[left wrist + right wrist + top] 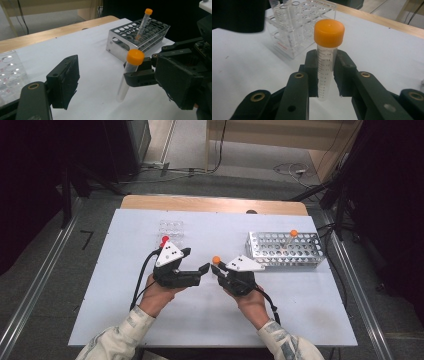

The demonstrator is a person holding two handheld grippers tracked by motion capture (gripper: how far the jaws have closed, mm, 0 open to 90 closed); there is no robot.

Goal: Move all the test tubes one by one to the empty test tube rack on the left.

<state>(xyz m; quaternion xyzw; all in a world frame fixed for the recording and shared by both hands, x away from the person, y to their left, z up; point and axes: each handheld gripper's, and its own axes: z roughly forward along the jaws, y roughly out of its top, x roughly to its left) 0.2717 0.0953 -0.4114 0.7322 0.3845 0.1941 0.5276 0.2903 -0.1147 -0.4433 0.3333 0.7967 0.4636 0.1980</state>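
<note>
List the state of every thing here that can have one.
Right gripper: shut on the held tube.
Held tube: upright, orange cap on.
Left gripper: open, nothing between its fingers.
Racked tube: capped, leaning in the metal rack.
Clear rack: holds uncapped tubes.

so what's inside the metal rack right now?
One orange-capped tube leans in a hole of the metal rack. The other holes on top look empty. The tube's foot is hidden inside the rack.

A tube [216,260] is mid-frame between two grippers; the metal rack [286,249] sits right on the surface [300,315], clear rack [171,228] upper left
</note>
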